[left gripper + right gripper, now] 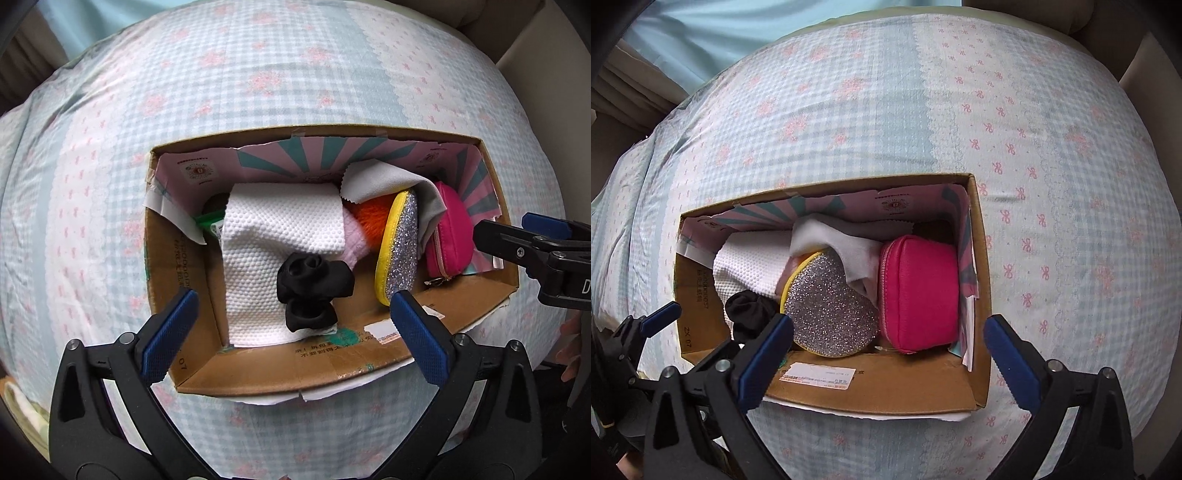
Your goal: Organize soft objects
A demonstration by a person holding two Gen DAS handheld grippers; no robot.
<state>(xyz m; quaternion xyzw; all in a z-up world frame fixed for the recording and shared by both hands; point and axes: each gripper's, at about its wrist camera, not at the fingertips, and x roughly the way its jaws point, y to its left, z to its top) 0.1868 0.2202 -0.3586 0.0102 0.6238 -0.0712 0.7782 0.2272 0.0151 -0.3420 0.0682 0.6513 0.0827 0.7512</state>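
An open cardboard box [258, 373] [886, 391] sits on the bed. Inside lie a white textured towel [273, 229] [746, 269], a black scrunchie [310, 291] [750, 310], a glittery silver pouch with yellow trim [400, 243] [831, 314], a pink zip pouch [450, 232] [919, 291], a grey cloth [380, 181] [842, 240], an orange fluffy item [369, 218] and a pale pink soft item [354, 240]. My left gripper [291, 332] is open and empty above the box's near edge. My right gripper [886, 354] is open and empty over the box's near right part; it also shows in the left wrist view [517, 240].
The box rests on a bedspread [258, 74] [1071, 184] with blue checks and pink bows. A green item [208, 221] peeks from under the towel at the box's left. A cardboard wall [528, 37] stands at the far right, a curtain [701, 33] behind.
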